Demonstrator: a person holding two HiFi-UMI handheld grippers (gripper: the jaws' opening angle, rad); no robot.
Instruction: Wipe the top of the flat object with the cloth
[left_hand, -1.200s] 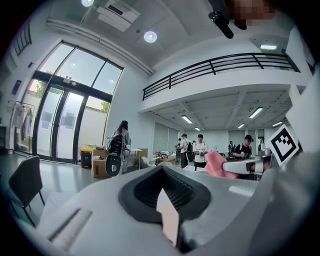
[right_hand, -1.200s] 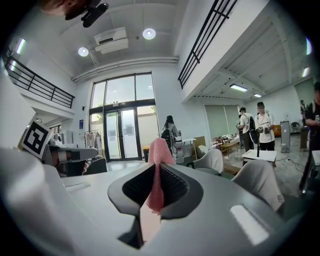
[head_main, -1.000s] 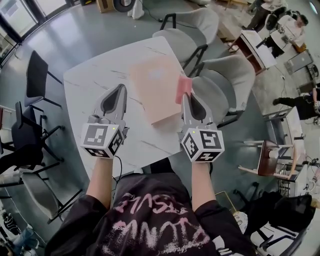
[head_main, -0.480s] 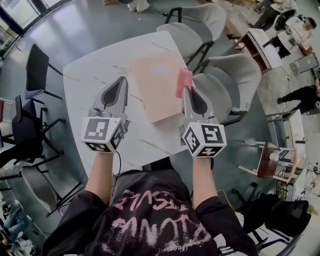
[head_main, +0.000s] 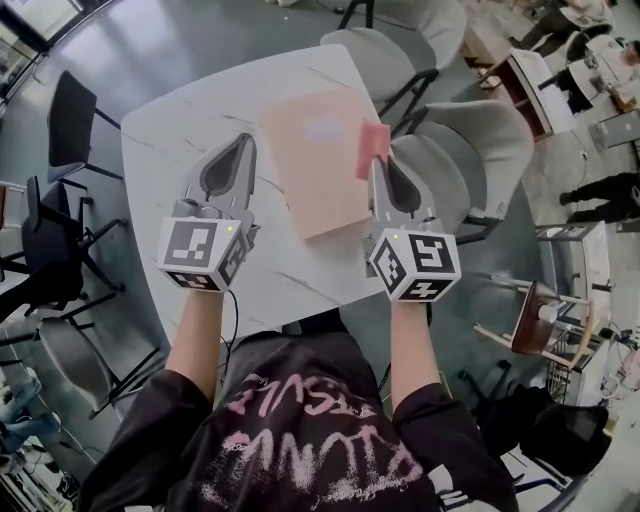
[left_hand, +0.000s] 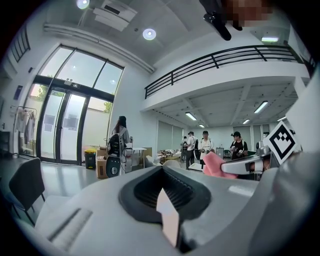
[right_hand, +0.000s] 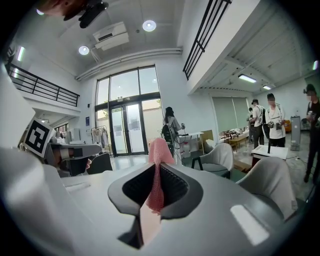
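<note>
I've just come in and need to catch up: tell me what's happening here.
A person at a white table holds a gripper in each hand. The right gripper is shut on a pink cloth, near the right edge of a flat pinkish board on the table. The left gripper is shut, empty, left of the board. The cloth looks lifted clear, so wiping seems not under way.

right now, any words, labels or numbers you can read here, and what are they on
No text reads clearly.
Pink lettering on the person's black shirt: upside down and smeared, unreadable.
Left gripper and right gripper: square marker patterns only, no letters.
The cloth and flat object: no print visible.
</note>
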